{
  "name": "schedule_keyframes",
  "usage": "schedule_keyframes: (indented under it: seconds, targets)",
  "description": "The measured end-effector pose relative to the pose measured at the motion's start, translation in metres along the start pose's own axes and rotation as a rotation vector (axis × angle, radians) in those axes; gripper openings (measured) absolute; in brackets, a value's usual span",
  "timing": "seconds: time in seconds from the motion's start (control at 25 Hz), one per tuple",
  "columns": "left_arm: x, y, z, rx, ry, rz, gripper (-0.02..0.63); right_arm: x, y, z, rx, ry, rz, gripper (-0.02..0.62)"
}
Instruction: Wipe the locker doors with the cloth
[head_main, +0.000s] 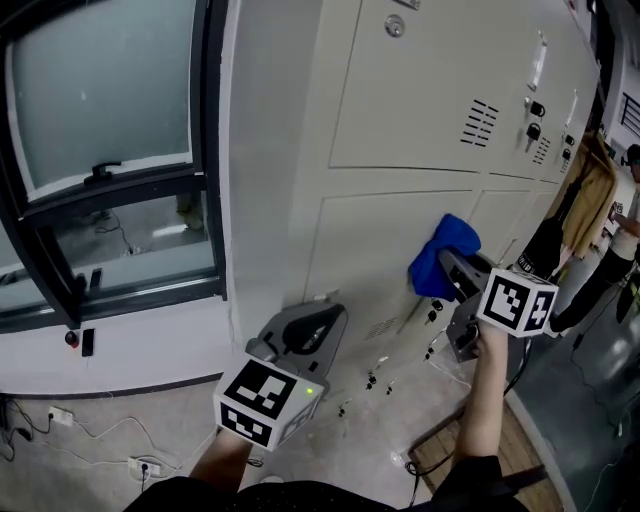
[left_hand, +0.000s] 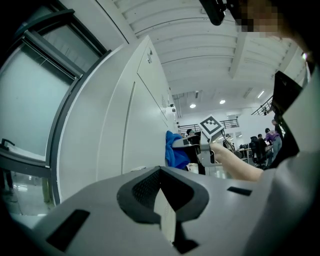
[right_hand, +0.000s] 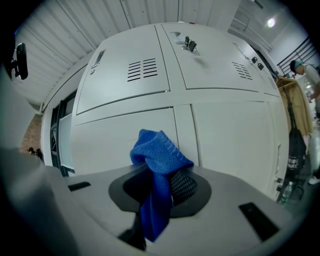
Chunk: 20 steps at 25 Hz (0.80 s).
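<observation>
Cream locker doors (head_main: 400, 90) fill the wall ahead, stacked in rows. My right gripper (head_main: 452, 272) is shut on a blue cloth (head_main: 443, 252), whose bunched end is up against a lower locker door (head_main: 385, 250). In the right gripper view the blue cloth (right_hand: 157, 172) hangs out of the shut right gripper (right_hand: 164, 194), with vented doors (right_hand: 135, 75) just beyond. My left gripper (head_main: 312, 328) sits lower left, near the locker's bottom corner, shut and empty. In the left gripper view the left gripper (left_hand: 165, 212) points along the locker side (left_hand: 115, 140) toward the cloth (left_hand: 175, 150).
A dark-framed window (head_main: 100, 150) is to the left of the lockers. Cables and a power strip (head_main: 140, 465) lie on the floor below. Keys (head_main: 535, 108) hang in upper locks. A tan coat (head_main: 585, 200) hangs at the right, with a person (head_main: 625, 225) beyond.
</observation>
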<state>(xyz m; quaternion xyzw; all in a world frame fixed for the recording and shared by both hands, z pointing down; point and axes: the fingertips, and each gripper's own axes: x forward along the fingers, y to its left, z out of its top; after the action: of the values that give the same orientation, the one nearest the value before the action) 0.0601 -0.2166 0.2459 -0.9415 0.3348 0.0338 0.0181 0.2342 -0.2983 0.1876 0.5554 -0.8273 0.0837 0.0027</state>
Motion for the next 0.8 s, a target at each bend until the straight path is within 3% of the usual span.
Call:
schedule_keyframes:
  seconds: [0.8]
  targets:
    - [0.012, 0.001, -0.004, -0.030, -0.002, -0.017, 0.009, -0.003, -0.048, 0.006, 0.065, -0.026, -0.112, 0.080]
